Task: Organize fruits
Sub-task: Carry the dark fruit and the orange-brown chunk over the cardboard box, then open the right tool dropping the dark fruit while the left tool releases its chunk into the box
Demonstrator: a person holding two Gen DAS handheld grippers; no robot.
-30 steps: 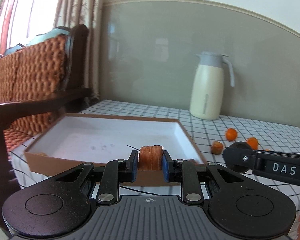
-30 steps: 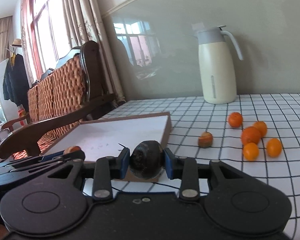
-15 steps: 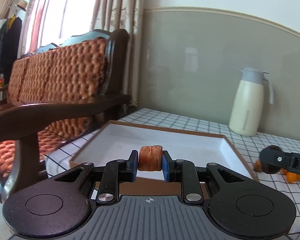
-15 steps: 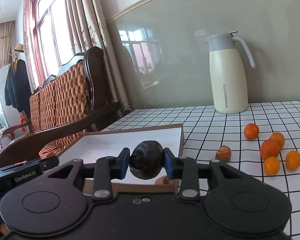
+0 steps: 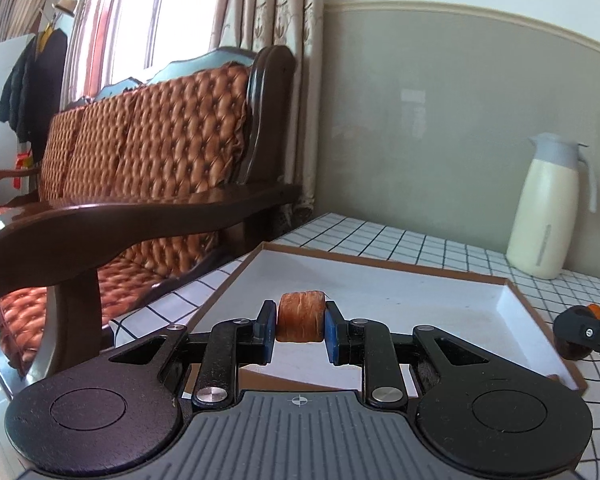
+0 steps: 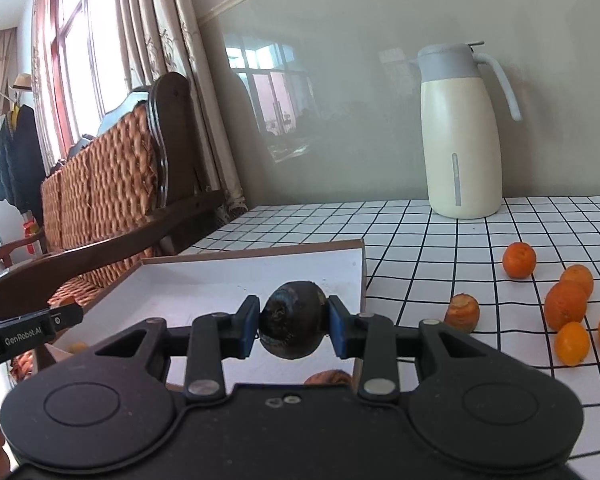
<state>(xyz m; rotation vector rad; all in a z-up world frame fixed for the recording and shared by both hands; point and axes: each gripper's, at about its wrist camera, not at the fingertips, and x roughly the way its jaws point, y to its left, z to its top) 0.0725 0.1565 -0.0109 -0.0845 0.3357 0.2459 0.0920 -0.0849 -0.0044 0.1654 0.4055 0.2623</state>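
My left gripper is shut on a ribbed orange-brown fruit piece, held above the near left edge of the white tray with a brown rim. My right gripper is shut on a dark round fruit, held over the tray's near right part. Several small oranges and a brown fruit piece lie on the checked tablecloth to the right. Another orange-brown piece shows under the right gripper. The right gripper's tip appears in the left wrist view.
A cream thermos jug stands at the back by the wall. A wooden sofa with orange cushions stands left of the table. The left gripper's finger crosses the right wrist view's left side.
My left gripper swung left and lowered toward the tray's left side with its fruit piece. My right gripper moved forward with the dark fruit; the jug and oranges look nearer.
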